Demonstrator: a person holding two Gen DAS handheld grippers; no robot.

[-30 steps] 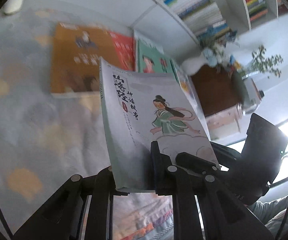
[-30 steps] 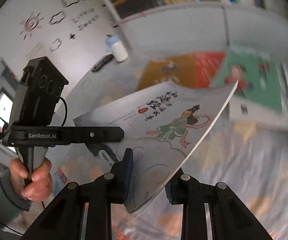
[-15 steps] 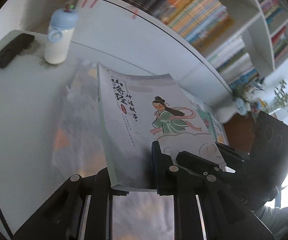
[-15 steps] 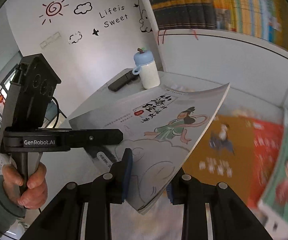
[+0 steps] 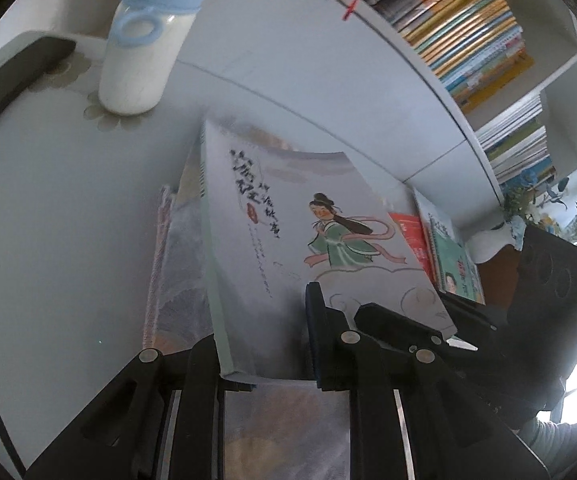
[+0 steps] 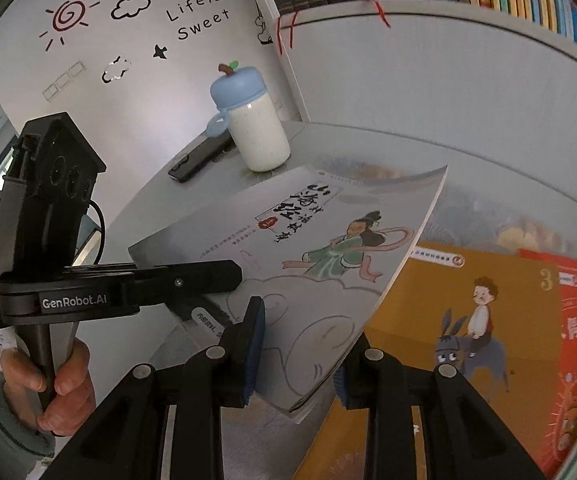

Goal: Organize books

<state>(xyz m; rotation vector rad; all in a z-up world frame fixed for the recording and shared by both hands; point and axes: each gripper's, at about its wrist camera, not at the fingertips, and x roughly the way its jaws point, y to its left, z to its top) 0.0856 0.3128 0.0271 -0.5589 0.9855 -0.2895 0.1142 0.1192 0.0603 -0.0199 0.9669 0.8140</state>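
A grey book (image 5: 288,248) with a painted figure in green robes on its cover hangs tilted above the table, held by both grippers. My left gripper (image 5: 264,328) clamps its near edge by the spine; the jaws are starting to open, with the book still between the pads. My right gripper (image 6: 300,340) is shut on the book's (image 6: 288,240) near corner. The left gripper's finger (image 6: 192,276) lies across the cover in the right wrist view. An orange book (image 6: 468,320), a red book (image 6: 576,340) and a green book (image 5: 456,268) lie flat on the table.
A white bottle (image 5: 144,40) with a blue lid stands on the white table (image 5: 48,220), beside a black flat device (image 5: 12,76). A patterned mat (image 5: 176,240) lies under the book. A full bookshelf (image 5: 468,20) runs behind. A hand (image 6: 60,392) grips the left gripper's handle.
Both grippers carried the grey book away from the flat books toward the table end with the bottle, which now looms larger. The book stays gripped by both.
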